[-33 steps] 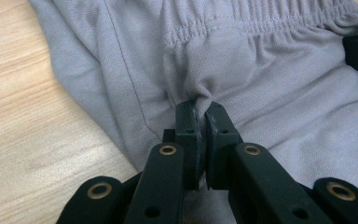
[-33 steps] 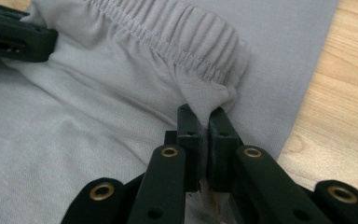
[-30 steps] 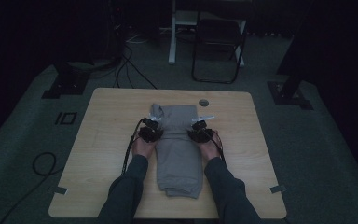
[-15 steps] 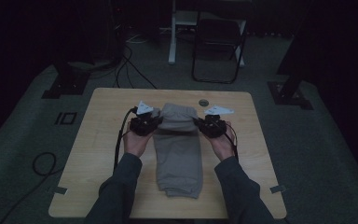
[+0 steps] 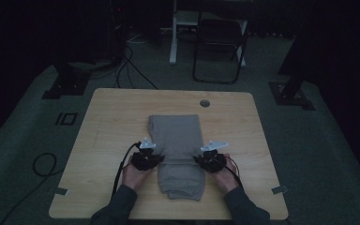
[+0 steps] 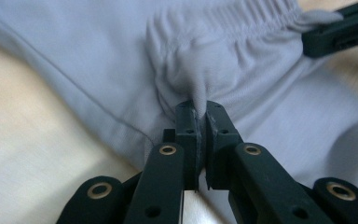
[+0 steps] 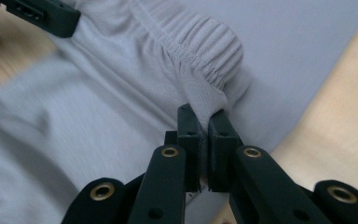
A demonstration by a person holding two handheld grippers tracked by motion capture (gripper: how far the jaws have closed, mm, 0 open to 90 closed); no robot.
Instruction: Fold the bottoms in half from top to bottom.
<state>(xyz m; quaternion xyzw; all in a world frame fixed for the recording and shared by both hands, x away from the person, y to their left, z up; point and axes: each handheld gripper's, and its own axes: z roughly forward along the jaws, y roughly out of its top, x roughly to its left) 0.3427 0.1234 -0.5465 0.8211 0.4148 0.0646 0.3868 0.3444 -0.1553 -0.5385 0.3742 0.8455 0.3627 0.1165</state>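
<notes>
A grey garment (image 5: 176, 136) with an elastic waistband lies lengthwise in the middle of the wooden table (image 5: 112, 122). My left gripper (image 5: 157, 159) pinches a bunched fold at the waistband (image 6: 242, 23) on the garment's left edge. Its jaws have just eased open slightly, and cloth stays clamped between the pads (image 6: 200, 109). My right gripper (image 5: 198, 161) is shut on the waistband's other corner (image 7: 200, 46), with cloth squeezed between its jaws (image 7: 204, 116). Both grippers sit at mid-length of the garment, with the waistband doubled over it toward the person.
A round cable hole (image 5: 205, 102) sits near the table's far edge. A dark folding chair (image 5: 220, 42) and stand bases (image 5: 290, 91) are on the floor beyond. Cables (image 5: 42, 164) loop on the floor at the left. Tape marks (image 5: 61, 191) flag the near corners.
Both hands have come back from the garment's far end toward the person, drawing the waistband over the lower half. The far end now shows a smooth fold.
</notes>
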